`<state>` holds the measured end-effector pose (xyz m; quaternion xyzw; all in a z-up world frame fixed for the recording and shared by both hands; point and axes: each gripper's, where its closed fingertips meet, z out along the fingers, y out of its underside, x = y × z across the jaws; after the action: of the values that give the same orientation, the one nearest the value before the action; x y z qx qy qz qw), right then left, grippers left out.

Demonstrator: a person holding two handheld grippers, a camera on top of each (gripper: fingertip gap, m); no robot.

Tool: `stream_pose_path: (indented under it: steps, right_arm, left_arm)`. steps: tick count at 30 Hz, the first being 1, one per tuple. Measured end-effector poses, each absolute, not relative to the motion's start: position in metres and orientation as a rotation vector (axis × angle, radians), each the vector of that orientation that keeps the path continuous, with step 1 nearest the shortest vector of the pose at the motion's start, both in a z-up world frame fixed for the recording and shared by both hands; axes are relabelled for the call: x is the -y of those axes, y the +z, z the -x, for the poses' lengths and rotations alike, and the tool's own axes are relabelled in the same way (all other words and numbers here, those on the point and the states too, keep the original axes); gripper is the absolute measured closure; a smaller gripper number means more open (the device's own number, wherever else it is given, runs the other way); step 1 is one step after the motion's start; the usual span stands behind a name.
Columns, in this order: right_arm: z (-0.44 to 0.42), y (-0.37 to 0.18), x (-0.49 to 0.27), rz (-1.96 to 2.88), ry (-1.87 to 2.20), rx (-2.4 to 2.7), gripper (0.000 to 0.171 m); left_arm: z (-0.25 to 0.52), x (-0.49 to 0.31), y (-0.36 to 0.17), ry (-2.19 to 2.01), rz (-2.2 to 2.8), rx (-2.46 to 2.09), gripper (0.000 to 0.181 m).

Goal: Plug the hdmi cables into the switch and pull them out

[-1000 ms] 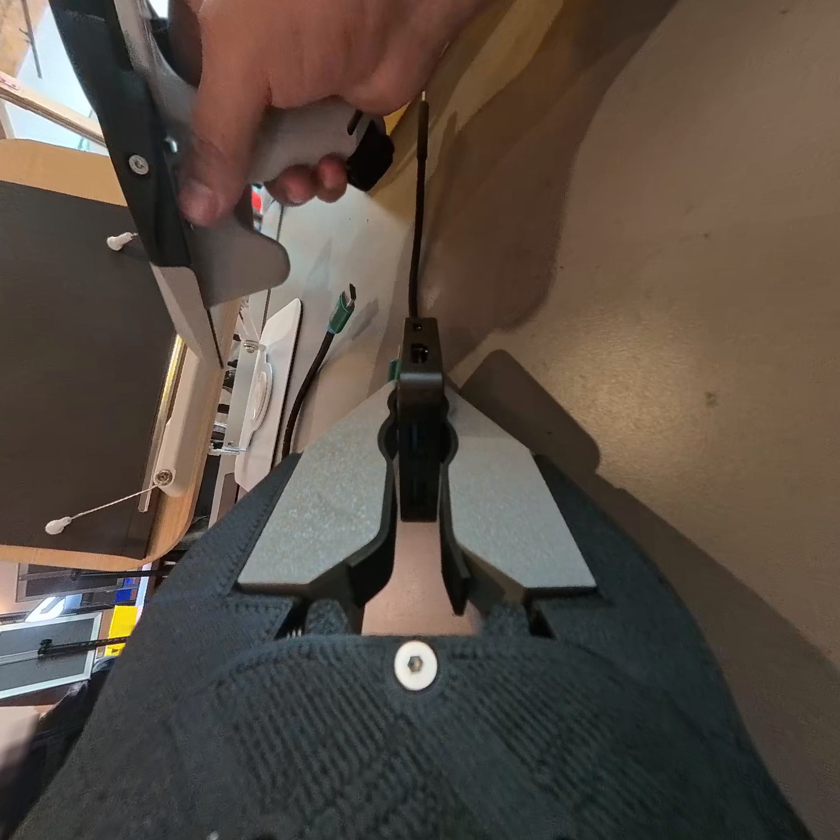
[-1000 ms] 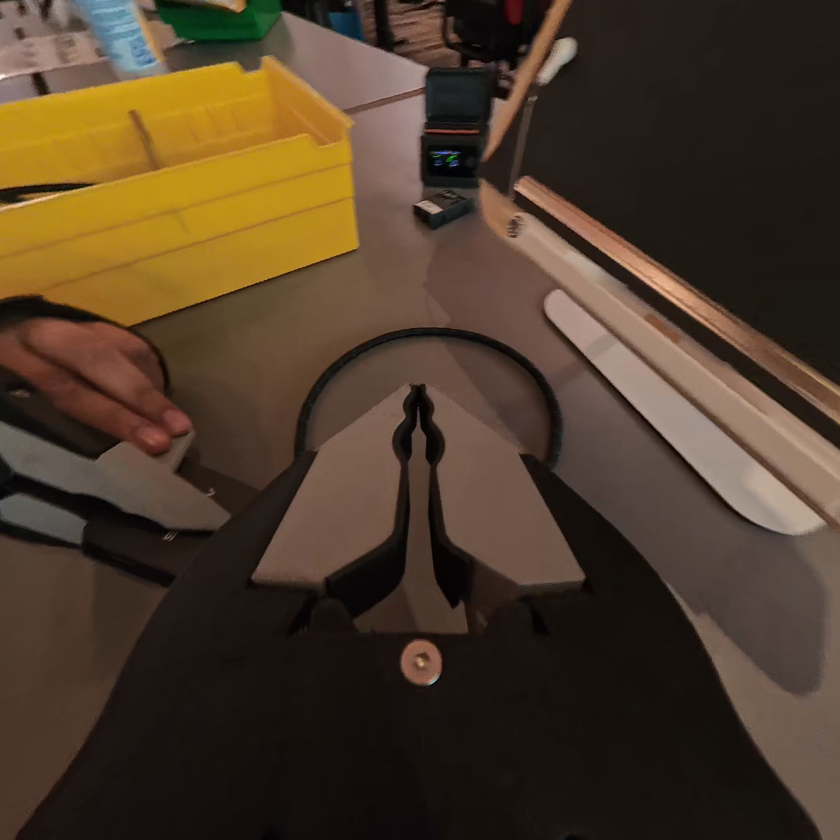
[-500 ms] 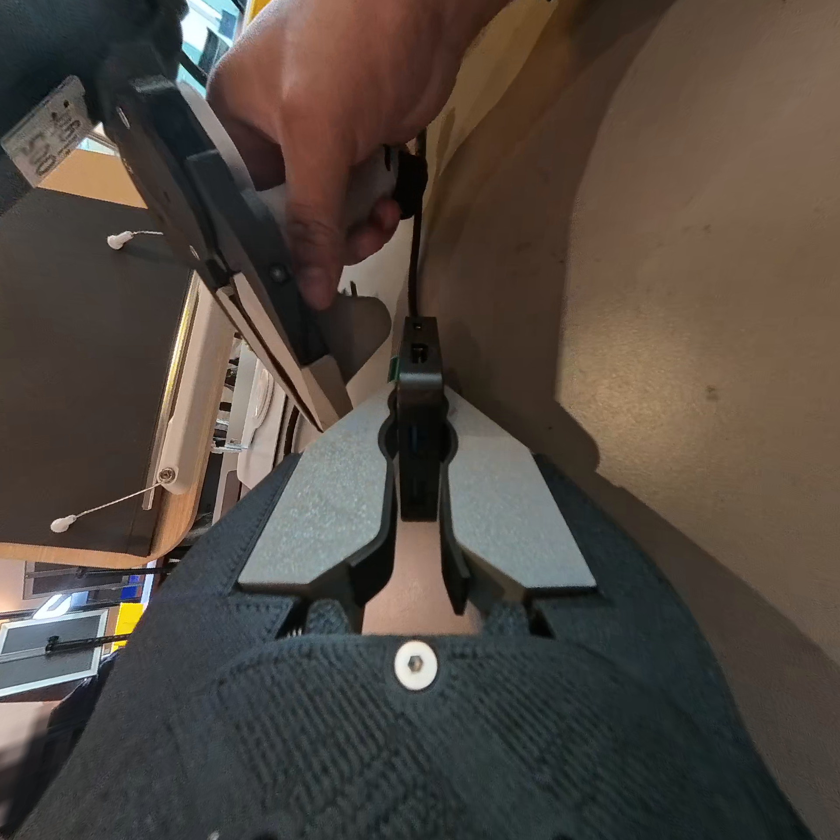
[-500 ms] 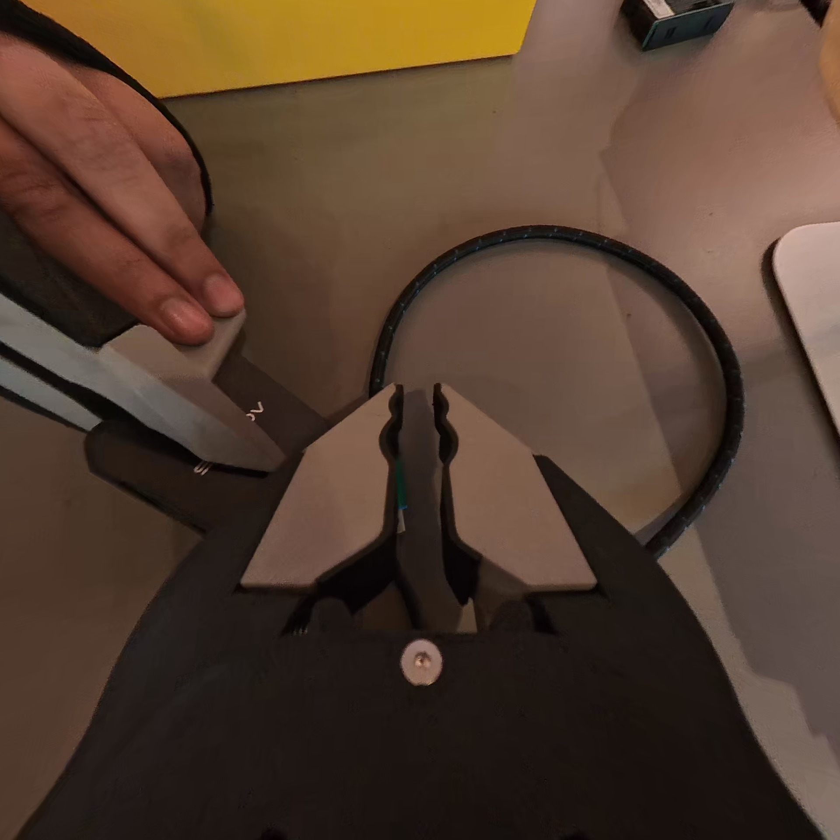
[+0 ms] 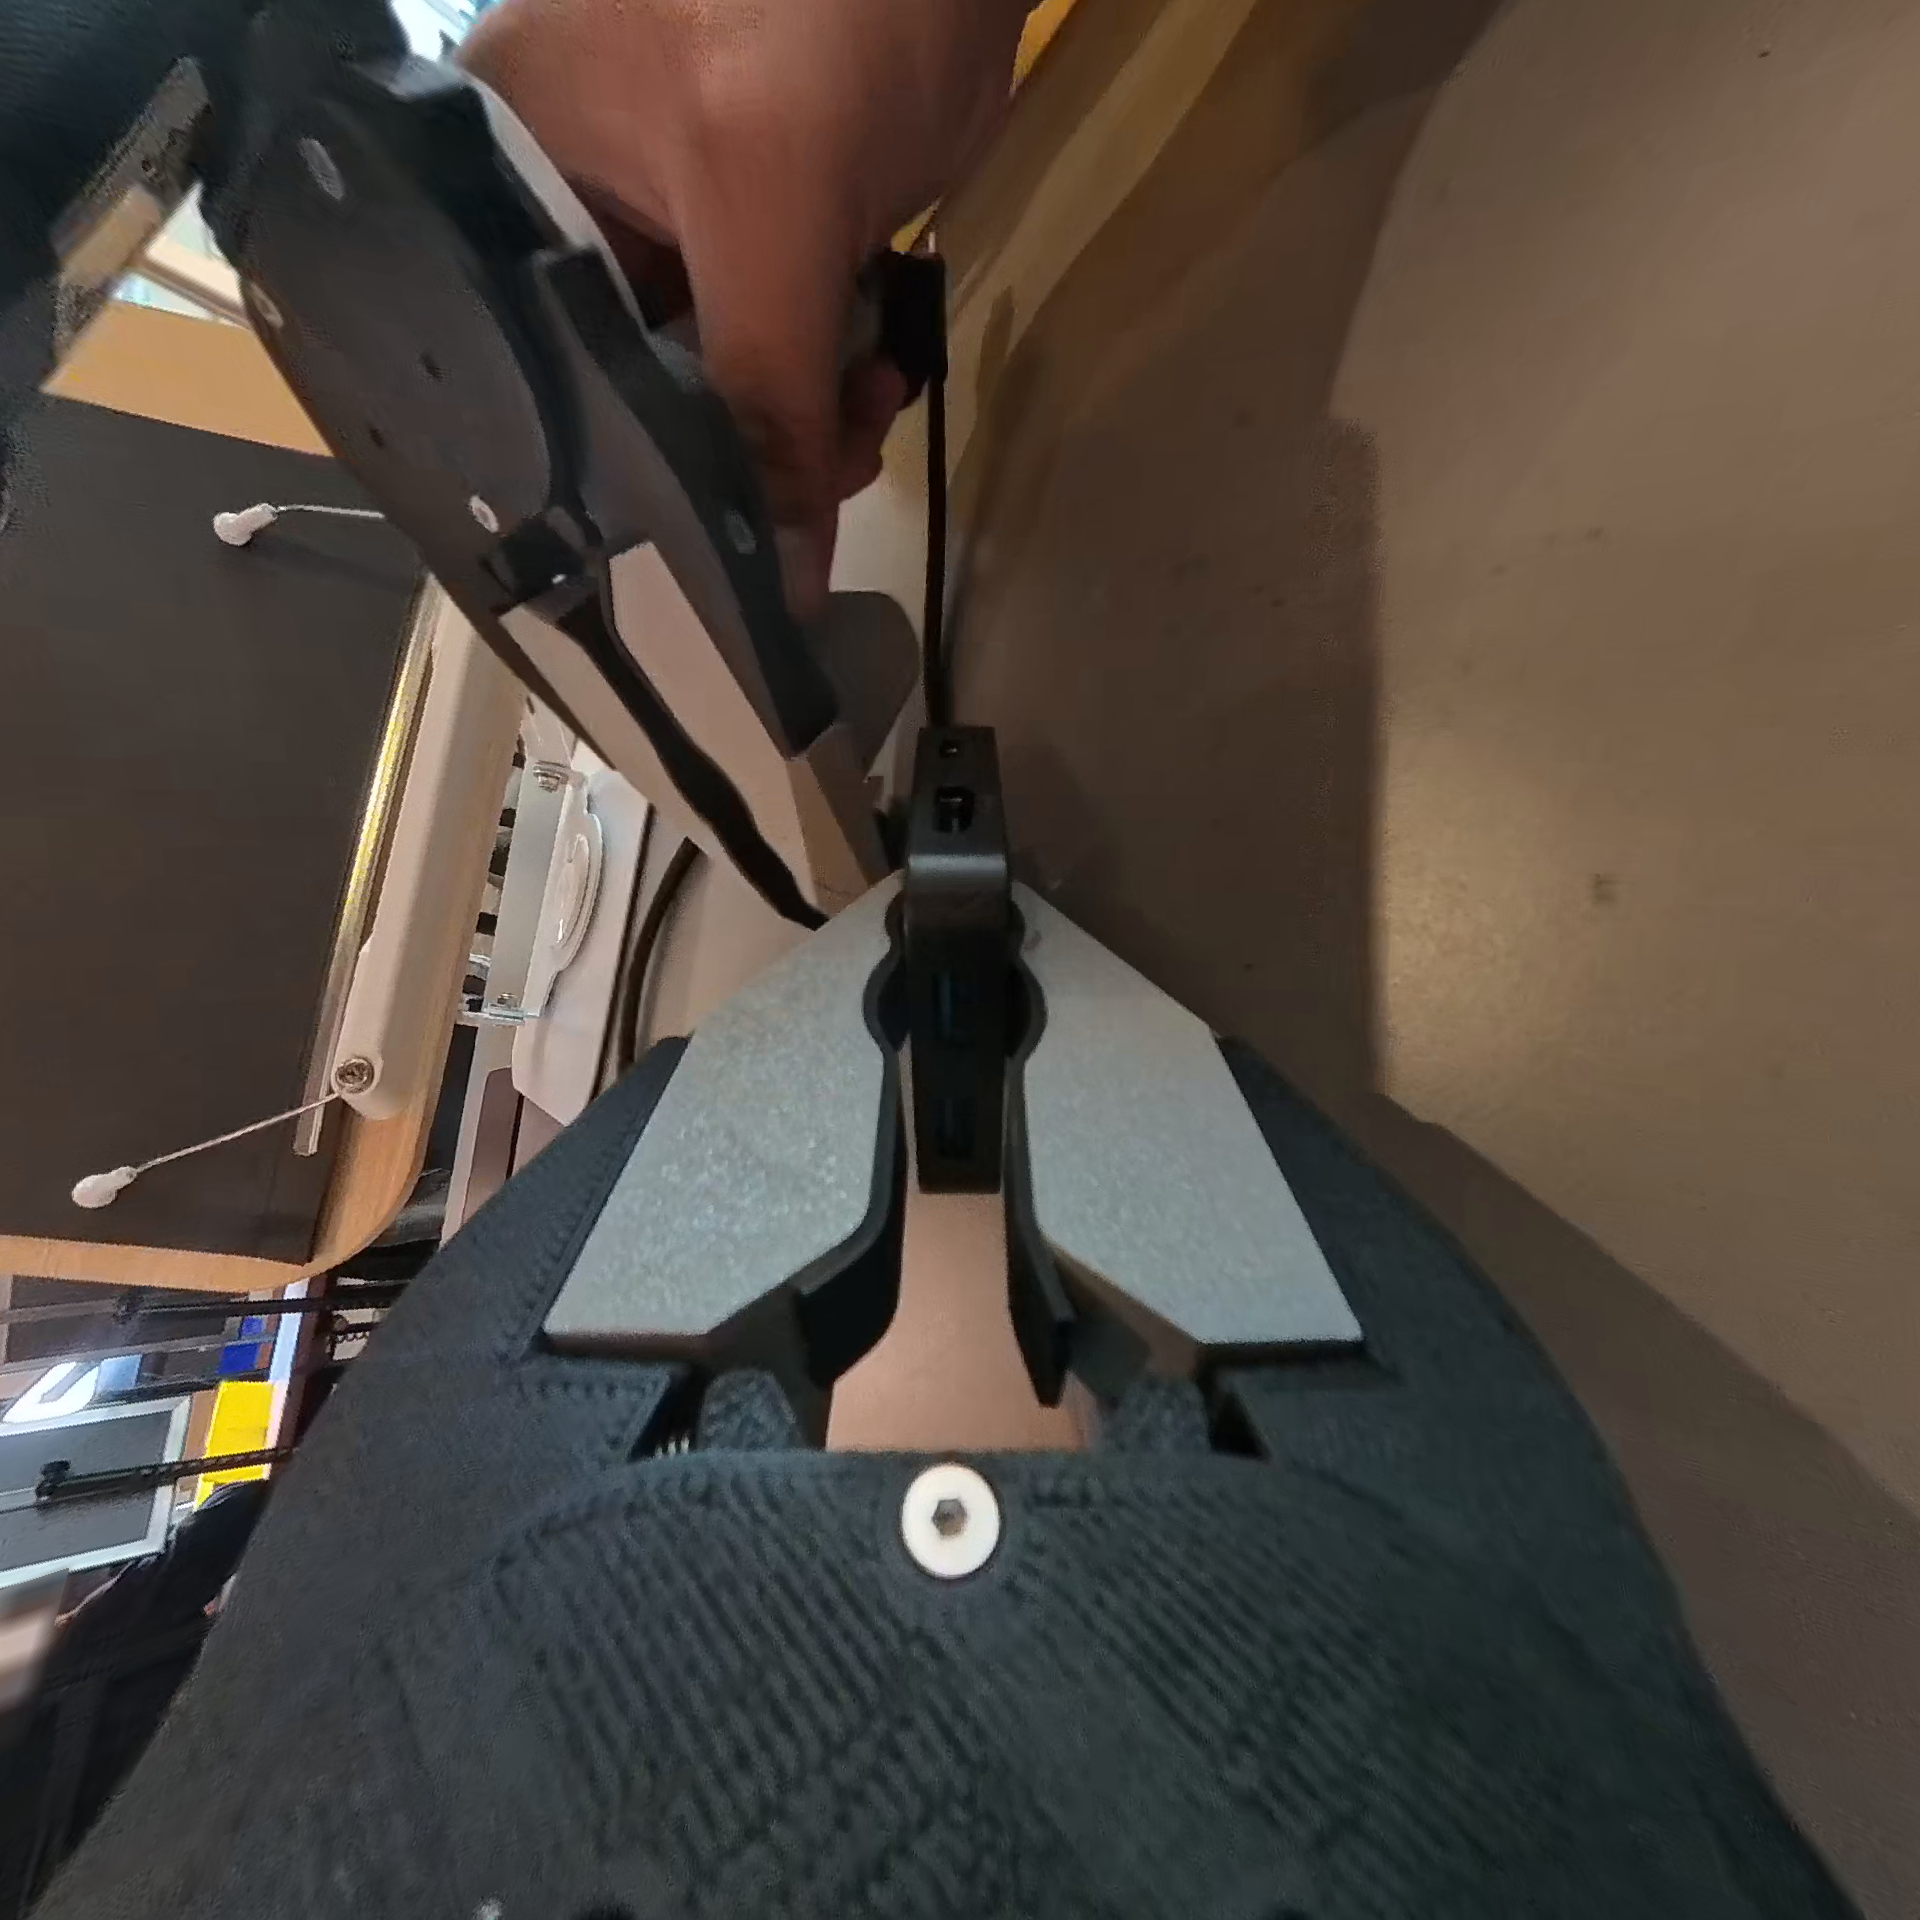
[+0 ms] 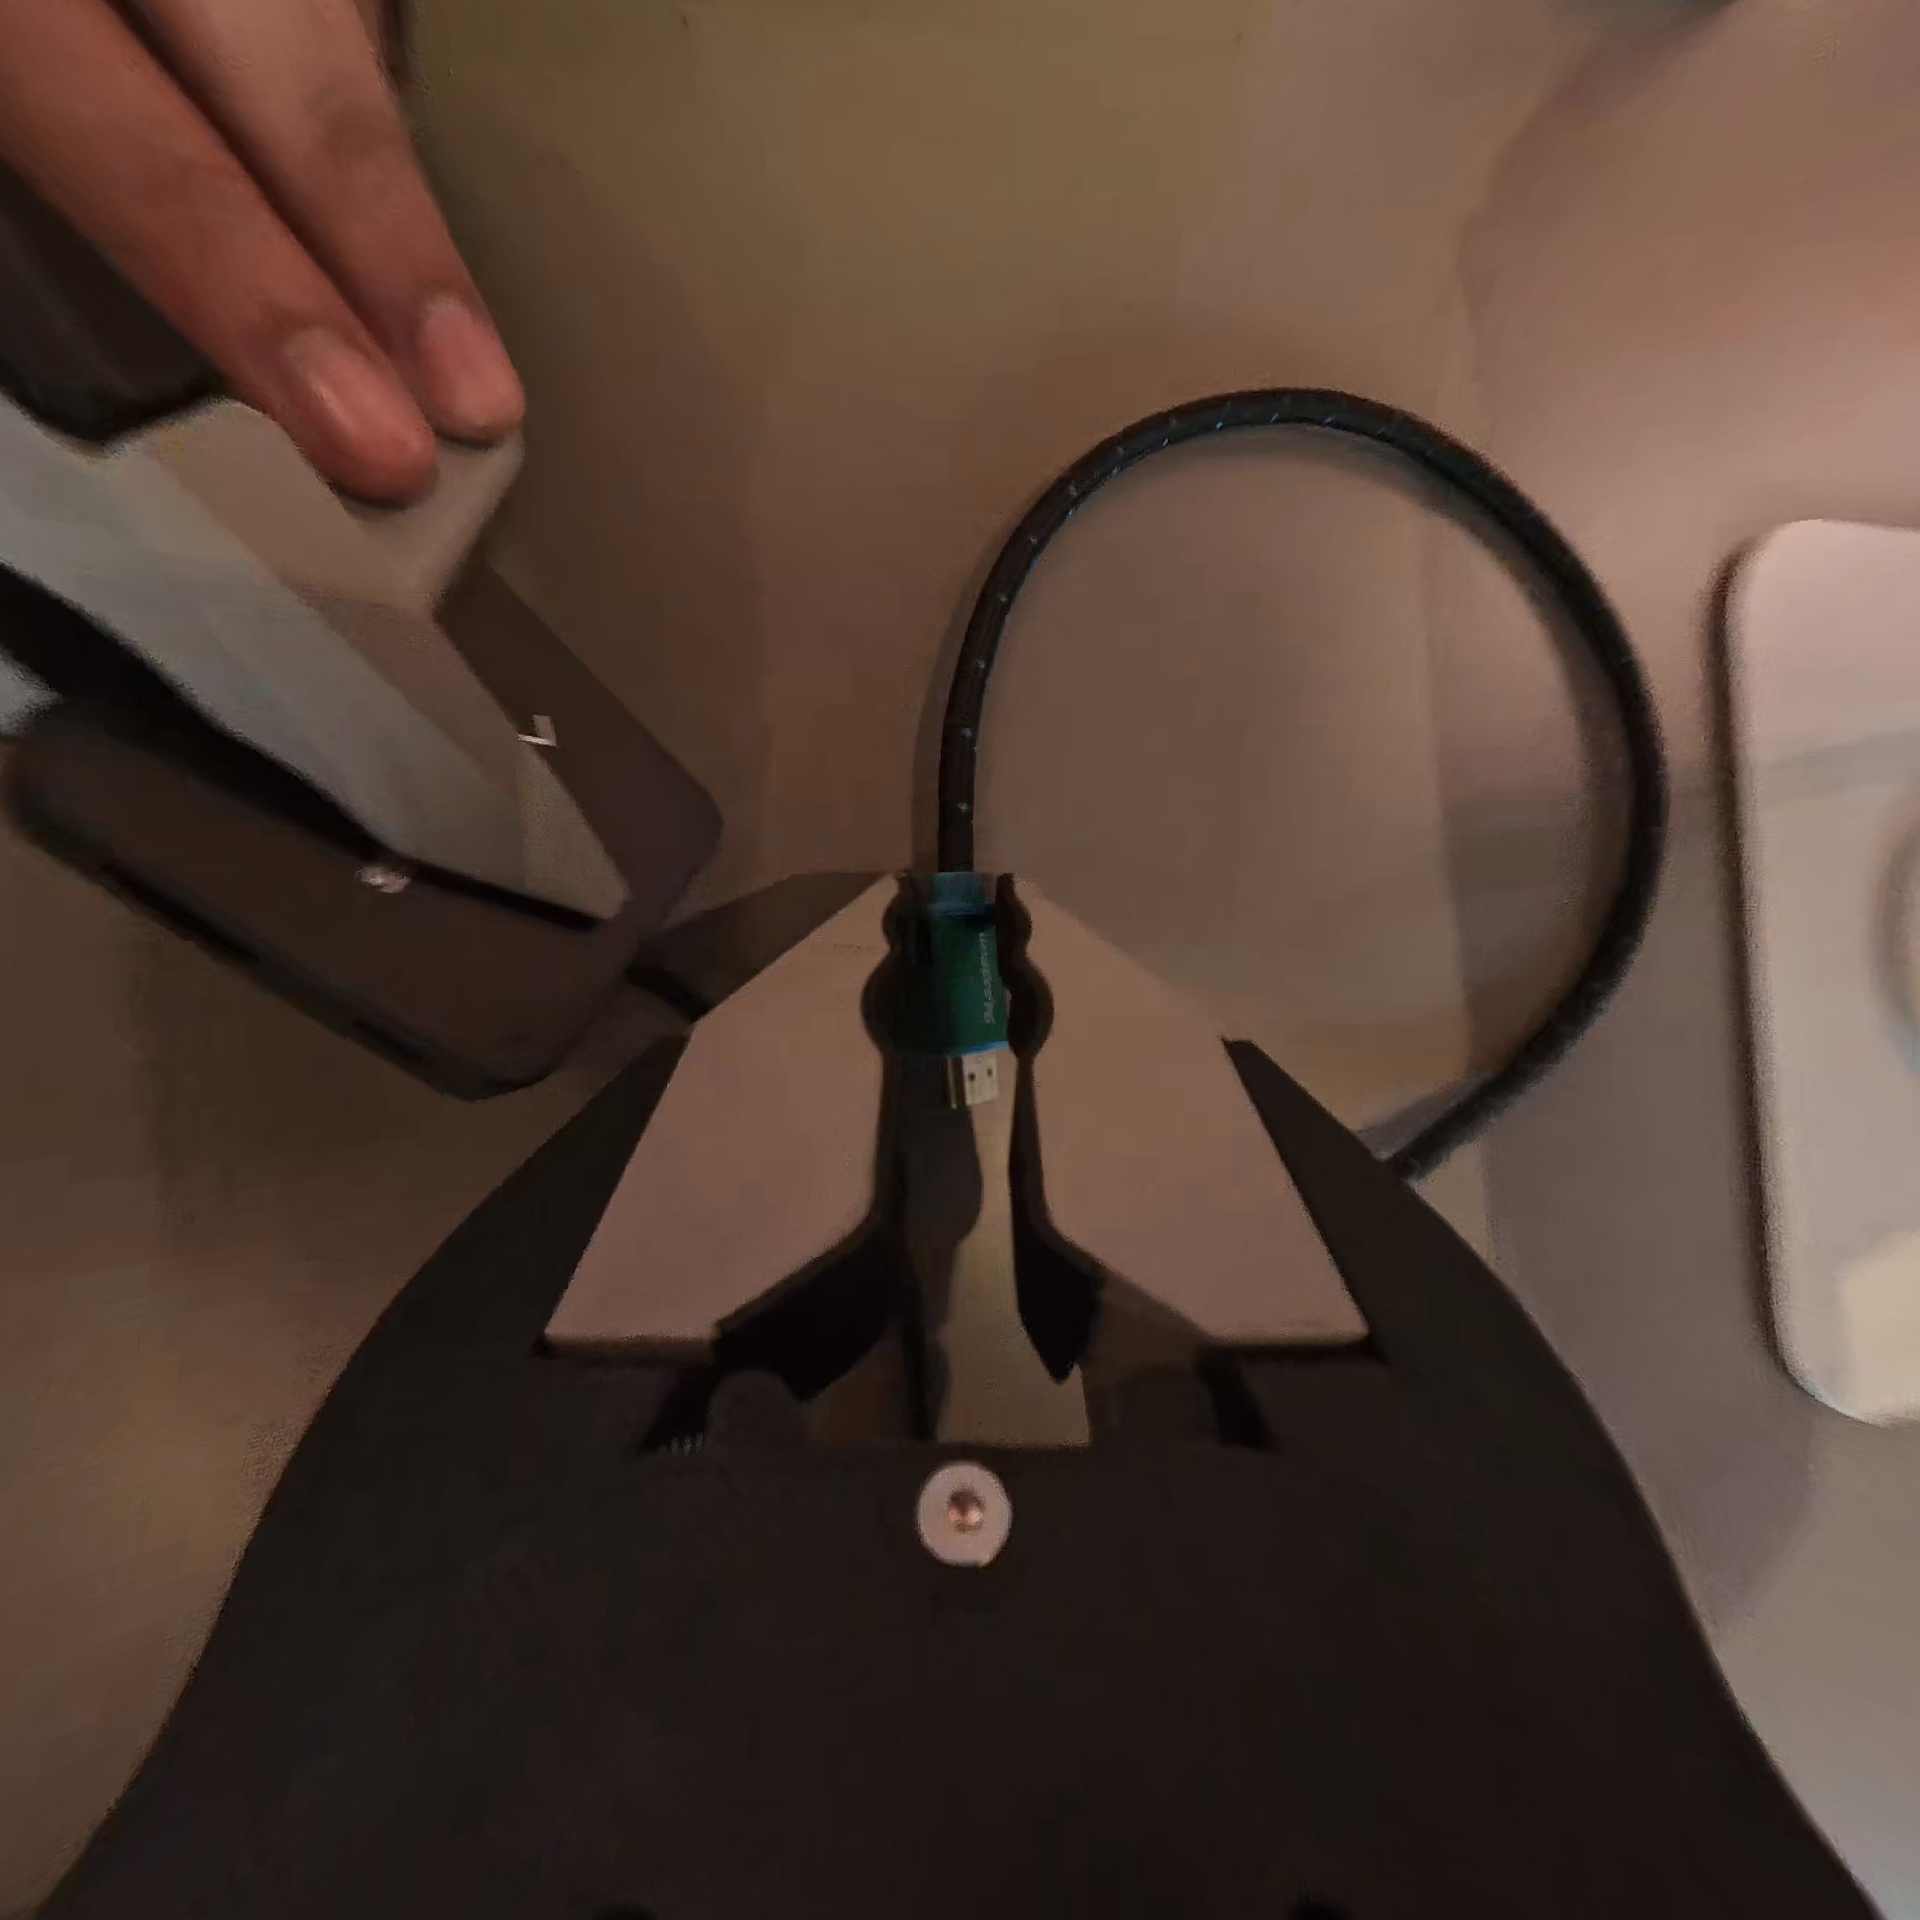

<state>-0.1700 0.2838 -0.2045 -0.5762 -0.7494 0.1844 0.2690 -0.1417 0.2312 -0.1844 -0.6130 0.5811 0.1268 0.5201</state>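
My left gripper (image 5: 956, 904) is shut on the black switch (image 5: 954, 831), held edge-on over the table, with a thin black lead (image 5: 938, 540) running from its far end. In the right wrist view the same gripper (image 6: 582, 831) clamps the switch (image 6: 343, 914) at the left, with a hand's fingers (image 6: 395, 343) on it. My right gripper (image 6: 951, 894) is shut on the green HDMI plug (image 6: 951, 977), whose metal tip points back toward the camera. Its braided black cable (image 6: 1507, 582) loops away over the table. The right gripper (image 5: 623, 644) shows at the upper left in the left wrist view, close beside the switch.
A white flat object (image 6: 1839, 935) lies on the grey table (image 6: 1195, 260) at the right. A black panel in a wooden frame (image 5: 156, 831) and a white stand (image 5: 561, 883) are to the left in the left wrist view. The person's hand (image 5: 748, 156) is above. The right tips stand about 20 cm off the white flat object (image 6: 1839, 935).
My right gripper came down beside the switch and closed on the green plug of the looped cable. My left gripper kept holding the switch in place.
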Motion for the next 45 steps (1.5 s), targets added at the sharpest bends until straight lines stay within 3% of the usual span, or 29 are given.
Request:
stream_pose_path:
  steps: [4, 11, 15, 18, 23, 29, 39, 42, 44, 45]
  right_arm:
    - [0.174, -0.187, -0.299, 1.546, 0.457, 1.885, 0.161]
    - [0.173, -0.114, -0.292, 1.579, 1.211, 1.538, 0.162]
    - [0.167, -0.092, -0.296, 1.529, 1.375, 1.422, 0.163]
    - [0.167, -0.089, -0.296, 1.517, 1.377, 1.413, 0.163]
    - [0.168, -0.090, -0.294, 1.508, 1.356, 1.428, 0.163]
    - [0.164, -0.082, -0.298, 1.490, 1.389, 1.381, 0.163]
    - [0.168, -0.076, -0.232, 1.184, 1.408, 1.701, 0.165]
    - [0.169, -0.085, -0.228, 1.207, 1.394, 1.753, 0.165]
    - [0.170, -0.091, -0.228, 1.228, 1.372, 1.774, 0.164]
    - [0.171, -0.094, -0.228, 1.236, 1.352, 1.785, 0.165]
  left_arm:
    - [0.141, -0.231, -0.177, 0.250, 1.474, -1.346, 0.170]
    - [0.149, -0.234, -0.181, 0.135, 1.568, -1.286, 0.170]
    - [0.137, -0.225, -0.182, 0.181, 1.475, -1.338, 0.169]
    - [0.130, -0.221, -0.179, 0.137, 1.461, -1.340, 0.162]
    - [0.123, -0.214, -0.159, 0.054, 1.394, -1.252, 0.128]
    - [0.126, -0.204, -0.120, -0.215, 1.356, -1.034, 0.125]
    - [0.178, -0.235, -0.087, -0.377, 1.447, -0.570, 0.142]
    - [0.183, -0.233, -0.081, -0.441, 1.428, -0.533, 0.158]
    - [0.181, -0.232, -0.081, -0.431, 1.424, -0.557, 0.181]
    - [0.181, -0.233, -0.082, -0.413, 1.428, -0.565, 0.181]
